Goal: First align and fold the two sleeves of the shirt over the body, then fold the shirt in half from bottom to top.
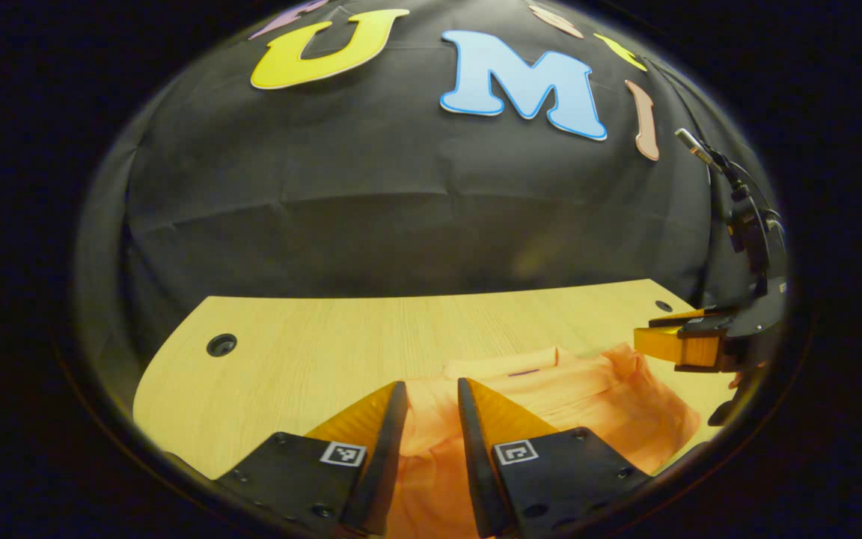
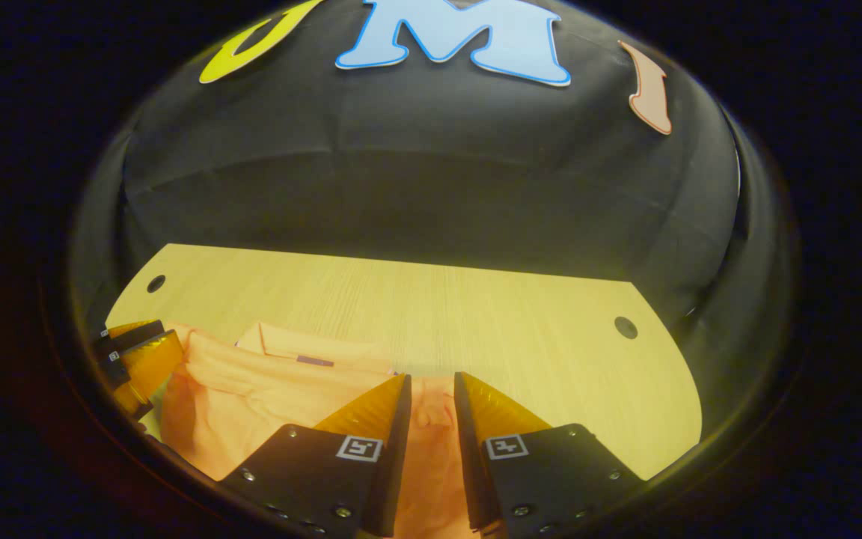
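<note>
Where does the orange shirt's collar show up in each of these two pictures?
Left gripper view: the collar lies just above the right finger, right of centre.
Right gripper view: the collar sits left of centre, above the left finger.
Shared landmark: the wooden table beneath the shirt.

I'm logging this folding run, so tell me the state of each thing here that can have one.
shirt: lying on the table, bunched and creased, collar towards the wall, not neatly folded.
left gripper: narrowly open over the shirt, cloth showing in the gap; whether it pinches cloth cannot be told.
right gripper: the same, narrowly open above the shirt.
table: bare wood beyond the shirt.
</note>
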The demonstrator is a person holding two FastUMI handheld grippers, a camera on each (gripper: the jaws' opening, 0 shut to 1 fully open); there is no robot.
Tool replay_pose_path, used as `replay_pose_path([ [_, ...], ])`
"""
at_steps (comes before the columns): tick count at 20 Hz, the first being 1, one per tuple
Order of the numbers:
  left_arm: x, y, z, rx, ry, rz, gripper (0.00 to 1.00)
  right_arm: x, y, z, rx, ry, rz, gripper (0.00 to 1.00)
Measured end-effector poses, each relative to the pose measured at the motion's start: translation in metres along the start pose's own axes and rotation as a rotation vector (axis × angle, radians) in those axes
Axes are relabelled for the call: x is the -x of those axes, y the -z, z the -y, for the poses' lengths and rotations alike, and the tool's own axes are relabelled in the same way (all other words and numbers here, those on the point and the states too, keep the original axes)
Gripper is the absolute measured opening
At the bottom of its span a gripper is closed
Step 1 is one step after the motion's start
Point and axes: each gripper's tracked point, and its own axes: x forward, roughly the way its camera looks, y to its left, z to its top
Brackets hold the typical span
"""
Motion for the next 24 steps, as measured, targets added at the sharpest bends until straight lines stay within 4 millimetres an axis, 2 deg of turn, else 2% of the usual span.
replay_pose_path([
  [1,0.006,-0.004,0.002,0.007,0.003,0.010,0.54,0.006,-0.002,-0.001,0.004,-0.009,0.009,0.44],
  [2,0.012,-0.010,0.002,0.008,-0.002,0.020,0.61,0.012,-0.006,-0.001,0.007,-0.014,0.022,0.48],
  [3,0.019,-0.015,0.002,0.004,-0.011,0.034,0.65,0.020,-0.010,-0.001,0.010,-0.019,0.038,0.48],
  [4,0.026,-0.020,0.003,0.003,-0.014,0.049,0.74,0.028,-0.013,0.000,0.016,-0.022,0.055,0.49],
  [6,0.043,-0.030,0.006,0.006,-0.019,0.078,0.77,0.047,-0.020,0.000,0.027,-0.039,0.090,0.49],
  [7,0.053,-0.036,0.010,0.009,-0.017,0.092,0.77,0.056,-0.022,0.000,0.033,-0.045,0.106,0.67],
  [8,0.062,-0.041,0.011,0.010,-0.024,0.107,0.82,0.067,-0.025,-0.001,0.037,-0.052,0.125,0.72],
  [9,0.072,-0.045,0.014,0.011,-0.023,0.120,0.82,0.078,-0.027,-0.002,0.042,-0.061,0.143,0.76],
  [12,0.104,-0.058,0.024,0.014,-0.031,0.163,0.92,0.115,-0.026,-0.001,0.050,-0.081,0.205,0.77],
  [13,0.115,-0.062,0.026,0.012,-0.041,0.175,0.93,0.128,-0.027,-0.001,0.052,-0.088,0.225,0.93],
  [14,0.125,-0.065,0.028,0.010,-0.049,0.189,0.94,0.141,-0.030,0.000,0.057,-0.094,0.247,0.96],
  [20,0.182,-0.081,0.051,0.041,-0.082,0.257,0.95,0.211,-0.040,0.015,0.087,-0.112,0.361,0.96],
  [24,0.219,-0.087,0.068,0.058,-0.103,0.313,0.94,0.249,-0.039,0.023,0.110,-0.137,0.415,0.96],
])
